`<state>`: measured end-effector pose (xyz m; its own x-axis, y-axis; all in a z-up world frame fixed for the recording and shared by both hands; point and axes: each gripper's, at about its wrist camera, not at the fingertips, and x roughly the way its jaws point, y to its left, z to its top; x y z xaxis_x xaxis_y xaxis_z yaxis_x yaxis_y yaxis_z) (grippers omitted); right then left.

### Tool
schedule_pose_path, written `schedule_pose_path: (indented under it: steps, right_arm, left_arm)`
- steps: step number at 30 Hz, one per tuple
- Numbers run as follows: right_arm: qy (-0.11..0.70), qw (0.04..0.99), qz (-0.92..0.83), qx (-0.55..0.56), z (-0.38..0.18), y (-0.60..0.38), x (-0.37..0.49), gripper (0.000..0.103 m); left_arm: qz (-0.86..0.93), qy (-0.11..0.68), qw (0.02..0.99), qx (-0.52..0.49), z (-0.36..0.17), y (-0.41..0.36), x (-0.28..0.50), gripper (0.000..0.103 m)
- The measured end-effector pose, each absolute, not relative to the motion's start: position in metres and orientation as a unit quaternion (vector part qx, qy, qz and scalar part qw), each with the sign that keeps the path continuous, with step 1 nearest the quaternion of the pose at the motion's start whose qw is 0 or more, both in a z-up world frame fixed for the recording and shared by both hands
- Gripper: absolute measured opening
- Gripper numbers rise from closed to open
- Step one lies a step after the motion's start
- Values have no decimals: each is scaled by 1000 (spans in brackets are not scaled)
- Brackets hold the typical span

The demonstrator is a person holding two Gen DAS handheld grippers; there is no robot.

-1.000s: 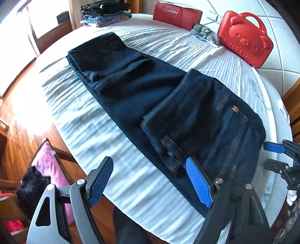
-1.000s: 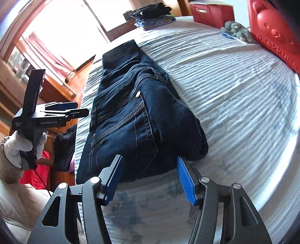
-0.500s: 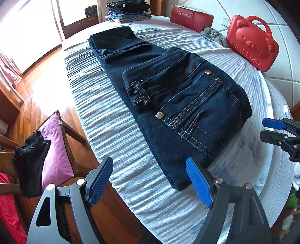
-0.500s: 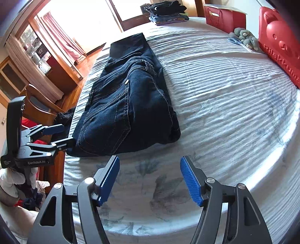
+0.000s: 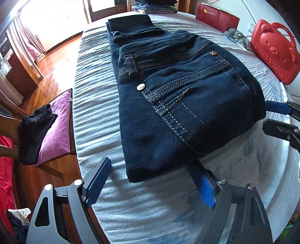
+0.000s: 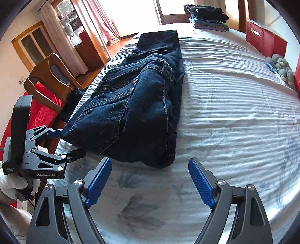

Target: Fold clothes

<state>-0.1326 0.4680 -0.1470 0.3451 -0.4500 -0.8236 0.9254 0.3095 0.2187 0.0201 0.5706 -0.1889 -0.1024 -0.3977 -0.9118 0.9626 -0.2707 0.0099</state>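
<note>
Dark blue jeans (image 5: pixel 178 97) lie folded lengthwise on the white bedspread (image 5: pixel 93 93), waist end doubled over towards me, pocket and rivets up. My left gripper (image 5: pixel 150 180) is open at the near end, its fingers on either side of the near corner of the fold, low over the bed. In the right wrist view the jeans (image 6: pixel 135 105) stretch away, and my right gripper (image 6: pixel 150 178) is open just short of their near end with nothing between its fingers. The left gripper (image 6: pixel 65 143) shows at the jeans' left corner; the right gripper (image 5: pixel 275 119) shows by the right corner.
A stack of folded clothes (image 6: pixel 208 16) sits at the bed's far end. A red paper bag (image 5: pixel 215 18), a grey plush toy (image 5: pixel 236 35) and a red bear case (image 5: pixel 273 50) line the right side. A chair with a purple cushion (image 5: pixel 54 127) stands left of the bed.
Both grippers have swung round to the near end of the jeans and dropped low over the bed. Both stayed open. The jeans kept their fold.
</note>
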Motion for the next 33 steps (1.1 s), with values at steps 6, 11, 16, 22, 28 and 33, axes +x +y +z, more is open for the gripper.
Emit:
schedule_pose_path:
  steps: [6,11,16,22,28,33]
  right_arm:
    - [346,751,-450,337,-157,455,-121,69]
    - [348,757,-443,330,-160,453,-123,69]
    - [346,760,-443,325,-162,454,-125,69]
    - [333,765,-448,322,-163,455,-127,69]
    - [312,766,-440,350,-161,448,-132,53]
    - [273,766,-449,370,-137,448,-140,41]
  left_arm:
    - [-651,342,522,431,-192,565,23,103]
    - [-647,347,524,432,-191,567,24,103]
    - [-645,344,522,439,-191,564,22,103]
    - [-671,294,520,440,-187,570,14,99]
    - [-693,269,493,452,-177,575,3,54]
    - [-713,285,471,435,-146,561,26,35]
